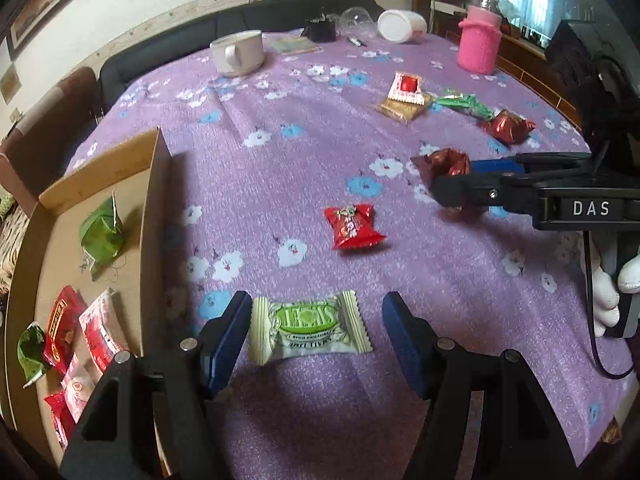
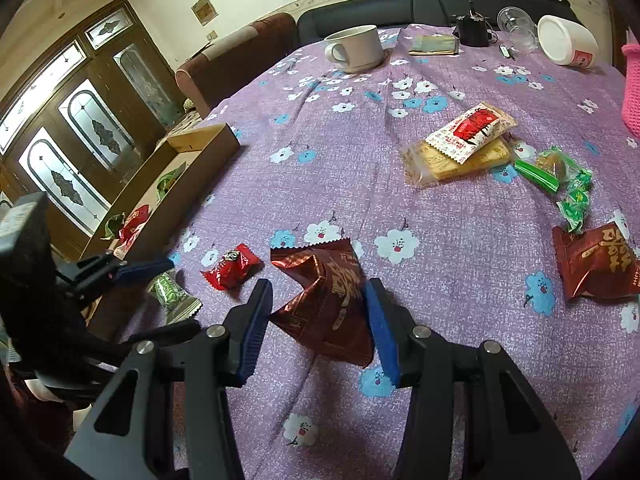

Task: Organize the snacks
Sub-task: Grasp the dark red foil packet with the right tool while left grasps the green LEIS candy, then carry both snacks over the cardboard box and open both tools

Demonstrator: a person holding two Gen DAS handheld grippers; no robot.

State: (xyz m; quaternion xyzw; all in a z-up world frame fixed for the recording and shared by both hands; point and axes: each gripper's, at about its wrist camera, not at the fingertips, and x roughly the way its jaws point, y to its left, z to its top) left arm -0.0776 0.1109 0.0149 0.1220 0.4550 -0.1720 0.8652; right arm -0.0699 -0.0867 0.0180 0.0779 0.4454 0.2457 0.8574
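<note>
A green-and-white candy packet [image 1: 308, 330] lies flat on the purple flowered cloth [image 1: 280, 152] between the fingers of my left gripper [image 1: 318, 342]. That gripper is open: its left pad is at the wrapper's edge and its right pad stands clear of it. My right gripper [image 2: 318, 320] is shut on a crumpled brown-red snack packet [image 2: 328, 304], which in the left wrist view is the brown-red packet [image 1: 446, 164] at the right, just above the cloth. A small red candy [image 1: 354, 226] lies between the two grippers. The cardboard box [image 1: 156, 220] at the left holds several packets.
Further back lie a red-white packet [image 1: 408, 88] on a golden biscuit pack [image 1: 404, 112], green wrappers [image 1: 464, 106] and another brown-red packet [image 1: 508, 126]. A white mug [image 1: 238, 52], a tipped white tub [image 1: 402, 26] and a pink-covered jar [image 1: 480, 44] stand at the far edge.
</note>
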